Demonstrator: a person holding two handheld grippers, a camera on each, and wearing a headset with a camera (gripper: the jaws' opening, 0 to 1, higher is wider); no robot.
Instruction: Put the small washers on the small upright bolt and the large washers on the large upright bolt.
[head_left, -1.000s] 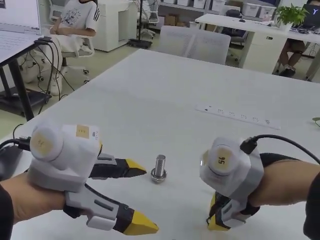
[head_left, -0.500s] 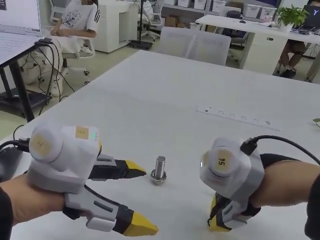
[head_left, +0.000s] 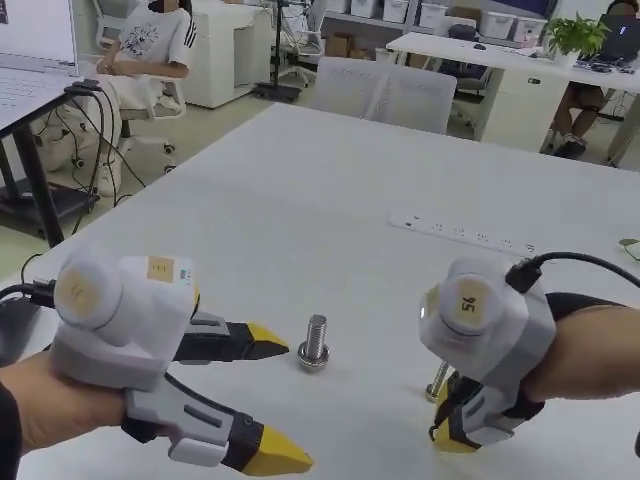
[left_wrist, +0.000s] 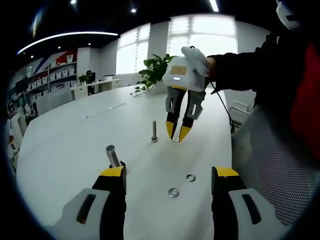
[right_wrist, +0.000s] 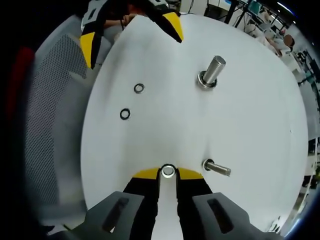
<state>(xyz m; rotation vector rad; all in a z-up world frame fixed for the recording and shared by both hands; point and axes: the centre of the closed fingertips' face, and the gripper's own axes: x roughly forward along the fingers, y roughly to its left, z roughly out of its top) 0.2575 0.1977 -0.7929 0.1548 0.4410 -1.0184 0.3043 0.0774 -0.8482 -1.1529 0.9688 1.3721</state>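
Observation:
The large upright bolt (head_left: 316, 342) stands on the white table (head_left: 330, 200), just past the upper fingertip of my left gripper (head_left: 272, 400), which is open and holds nothing. My right gripper (head_left: 452, 438) points down at the table, shut on a small washer (right_wrist: 168, 171). The small upright bolt (head_left: 438, 380) stands close beside its jaws, partly hidden behind them. In the left gripper view the right gripper (left_wrist: 178, 136) hangs next to the small bolt (left_wrist: 154, 131). Two loose washers (left_wrist: 190, 177) (left_wrist: 173, 192) lie flat between the grippers.
A white power strip (head_left: 465, 232) lies farther back on the table. The table's near edge and a mesh chair (right_wrist: 55, 120) lie behind the loose washers. People sit at desks in the background, far from the work.
My right gripper has shifted a little to the right and up, so the small bolt now shows beside it. The left gripper and large bolt have stayed put.

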